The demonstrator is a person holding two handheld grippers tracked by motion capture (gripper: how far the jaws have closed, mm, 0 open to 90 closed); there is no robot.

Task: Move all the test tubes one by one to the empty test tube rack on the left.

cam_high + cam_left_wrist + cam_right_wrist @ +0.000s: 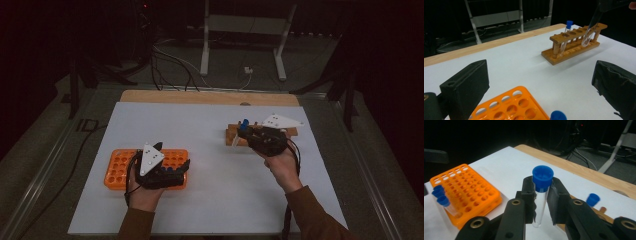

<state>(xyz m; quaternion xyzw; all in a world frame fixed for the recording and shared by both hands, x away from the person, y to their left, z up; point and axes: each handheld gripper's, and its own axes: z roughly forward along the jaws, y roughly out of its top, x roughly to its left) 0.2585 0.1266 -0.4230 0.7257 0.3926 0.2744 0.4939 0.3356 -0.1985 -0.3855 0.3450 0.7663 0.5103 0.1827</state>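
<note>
High view: one white table (210, 200) carries two racks. Orange rack (122, 167) sits left, wooden rack (231, 135) right, well apart. Left gripper (172, 167) rests over the orange rack's right part. Right gripper (243, 131) is over the wooden rack, a blue cap beside its tips.

Left gripper view: the two black jaws stand wide apart with nothing between them. One corner of the orange rack below, one blue cap at the bottom edge. Wooden rack (574, 42) beyond holds one blue-capped tube (565, 37) upright at its left end. A second clear tube (587, 37) hangs tilted over the rack, held from above by the other gripper.

Right gripper view: jaws clamped on one test tube (541, 195), blue cap uppermost, rounded end below. Three blue-capped tubes (439, 195) stand at the orange rack's (471, 192) near left corner. One more blue cap (593, 200) shows right of the jaws.
</note>
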